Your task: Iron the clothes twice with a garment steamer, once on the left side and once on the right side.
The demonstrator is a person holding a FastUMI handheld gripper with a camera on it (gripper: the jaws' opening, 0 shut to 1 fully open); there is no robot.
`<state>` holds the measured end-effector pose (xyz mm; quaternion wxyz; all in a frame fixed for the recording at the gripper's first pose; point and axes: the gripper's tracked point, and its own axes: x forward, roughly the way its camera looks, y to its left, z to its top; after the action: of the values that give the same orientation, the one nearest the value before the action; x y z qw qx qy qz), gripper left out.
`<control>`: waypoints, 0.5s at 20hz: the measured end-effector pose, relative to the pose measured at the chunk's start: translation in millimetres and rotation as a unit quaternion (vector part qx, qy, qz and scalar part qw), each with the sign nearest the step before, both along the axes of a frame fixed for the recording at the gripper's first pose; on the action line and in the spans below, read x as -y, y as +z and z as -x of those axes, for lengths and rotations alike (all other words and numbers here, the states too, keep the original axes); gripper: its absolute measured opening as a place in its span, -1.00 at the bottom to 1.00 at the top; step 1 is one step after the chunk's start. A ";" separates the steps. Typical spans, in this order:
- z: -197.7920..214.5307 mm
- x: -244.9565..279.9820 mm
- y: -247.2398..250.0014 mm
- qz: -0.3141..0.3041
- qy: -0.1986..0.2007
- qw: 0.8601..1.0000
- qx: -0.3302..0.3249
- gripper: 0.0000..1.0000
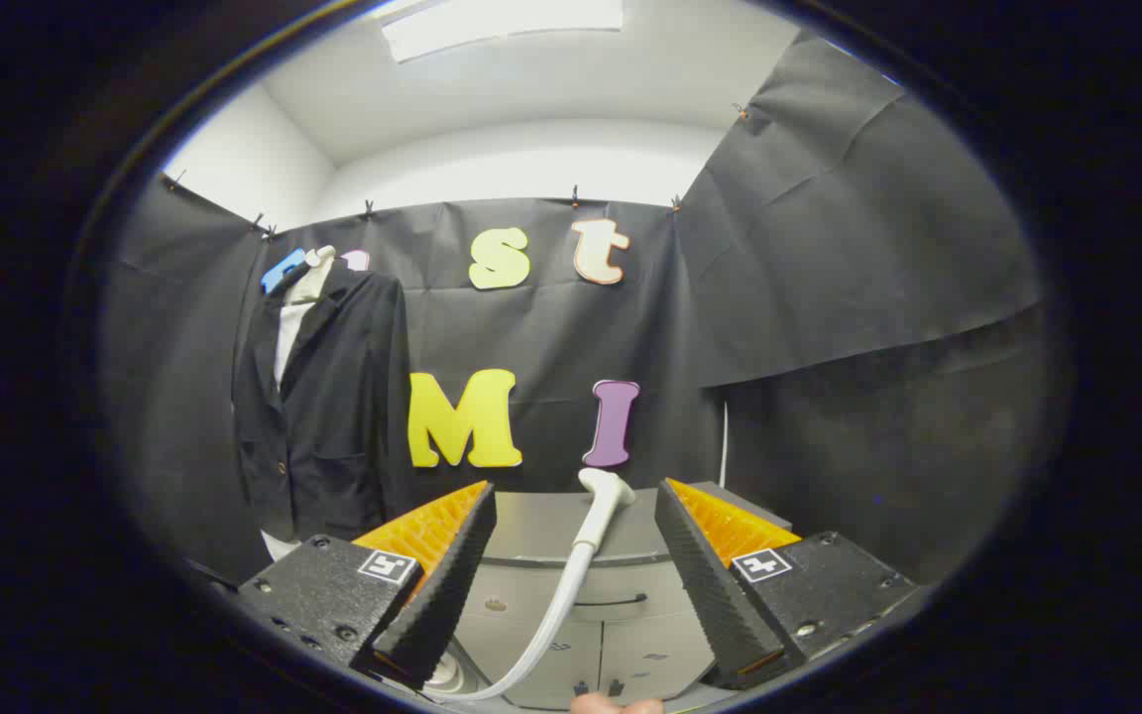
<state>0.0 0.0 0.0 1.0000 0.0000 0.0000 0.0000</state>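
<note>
Steamer head [606,488] stands beyond the released fingers of the gripper [576,575], above the cabinet's [531,526] top edge; probably light and stiff, best held at its neck. Jacket [328,397] hangs well apart.

I see black cloth walls [551,327] | white ceiling [531,89] | lit ceiling panel [502,25] | grey cabinet [571,595] below.

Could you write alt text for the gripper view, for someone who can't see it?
The gripper is open, and a white steamer head on its hose stands between the fingers, untouched. Behind it is a grey cabinet. Beyond the left finger, a dark jacket hangs on a dress form against the black cloth wall.
</note>
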 end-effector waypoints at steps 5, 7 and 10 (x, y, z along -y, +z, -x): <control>0.0 -2.6 2.8 -0.014 0.002 1.000 -0.007 1.00; -2.1 -3.1 2.1 -0.015 0.007 1.000 -0.011 1.00; -3.7 -15.8 4.0 -0.019 0.024 0.999 -0.012 1.00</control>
<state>3.7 15.8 4.0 0.9995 0.0191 0.0117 0.0236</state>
